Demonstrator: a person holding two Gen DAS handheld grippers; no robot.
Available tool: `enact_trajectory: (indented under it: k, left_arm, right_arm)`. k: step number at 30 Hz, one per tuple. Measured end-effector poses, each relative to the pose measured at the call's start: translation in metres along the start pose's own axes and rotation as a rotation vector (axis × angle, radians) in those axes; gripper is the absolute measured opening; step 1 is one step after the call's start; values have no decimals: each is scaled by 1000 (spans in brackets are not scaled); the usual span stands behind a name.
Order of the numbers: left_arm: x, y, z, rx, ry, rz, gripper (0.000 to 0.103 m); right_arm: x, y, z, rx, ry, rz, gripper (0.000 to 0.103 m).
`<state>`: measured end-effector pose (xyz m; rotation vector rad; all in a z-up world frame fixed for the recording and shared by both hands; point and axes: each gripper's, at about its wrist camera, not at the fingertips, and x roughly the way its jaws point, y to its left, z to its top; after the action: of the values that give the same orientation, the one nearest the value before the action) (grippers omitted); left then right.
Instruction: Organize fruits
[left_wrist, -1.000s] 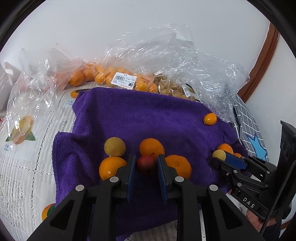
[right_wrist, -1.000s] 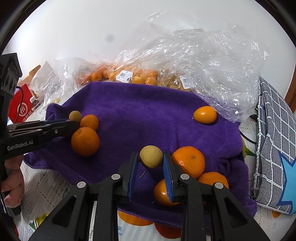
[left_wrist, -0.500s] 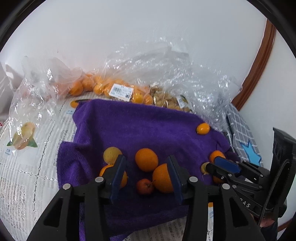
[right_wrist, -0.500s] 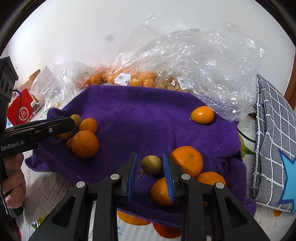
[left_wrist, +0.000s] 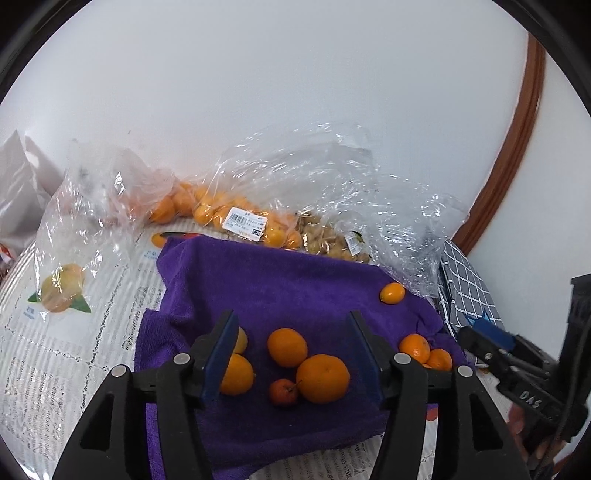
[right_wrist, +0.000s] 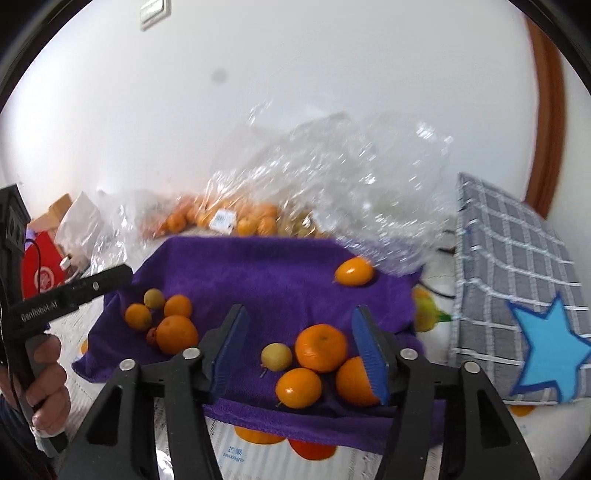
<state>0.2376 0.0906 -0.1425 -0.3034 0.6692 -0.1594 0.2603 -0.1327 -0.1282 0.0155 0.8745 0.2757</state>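
A purple towel carries two fruit clusters. My left gripper is open and empty, raised above a small red fruit, three oranges and a yellow-green fruit. My right gripper is open and empty above a yellow-green fruit and three oranges. A lone orange fruit lies at the towel's far right. The left cluster also shows in the right wrist view.
Clear plastic bags of oranges and pale fruit lie behind the towel along the white wall. A grey checked cushion with a blue star lies right of the towel. A red box stands far left.
Both grippers opened, let go of their fruits and drew back upward. The red fruit now lies in the left cluster, the yellow-green fruit in the right cluster.
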Motion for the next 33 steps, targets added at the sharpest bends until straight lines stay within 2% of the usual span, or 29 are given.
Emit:
enact_trajectory:
  k: [3, 7, 12, 16, 17, 19, 20, 21, 25, 29, 33]
  left_arm:
    - [-2, -10, 0, 39, 11, -12, 58]
    - [-10, -23, -1, 94, -17, 10, 58]
    - [-24, -40, -4, 151, -24, 0, 58]
    - [-44, -51, -10, 176, -11, 10, 64]
    - [-51, -52, -13, 181, -3, 4, 65]
    - [-66, -58, -20, 212, 6, 18, 74]
    - [-72, -61, -23, 230, 13, 33, 75]
    - [-81, -65, -29, 256, 18, 54, 75]
    - [-111, -68, -39, 264, 1, 85, 83]
    - [-133, -69, -43, 228, -3, 104, 84]
    - [-158, -73, -51, 231, -37, 125, 95]
  right_arm:
    - [-14, -2, 1, 17, -7, -34, 62]
    - [-35, -8, -2, 56, 13, -35, 62]
    - [-62, -7, -11, 57, 40, -94, 62]
    - [-86, -7, -21, 65, 75, -115, 62]
    - [-93, -6, -24, 59, 71, -130, 64]
    - [-108, -4, -31, 55, 57, -146, 76]
    - [-113, -4, -33, 56, 52, -152, 85]
    - [-121, -3, -37, 57, 40, -165, 87]
    - [-143, 0, -50, 58, 13, -193, 93]
    - [-158, 1, -57, 83, 3, -163, 97]
    - [-177, 6, -60, 90, 6, -170, 100]
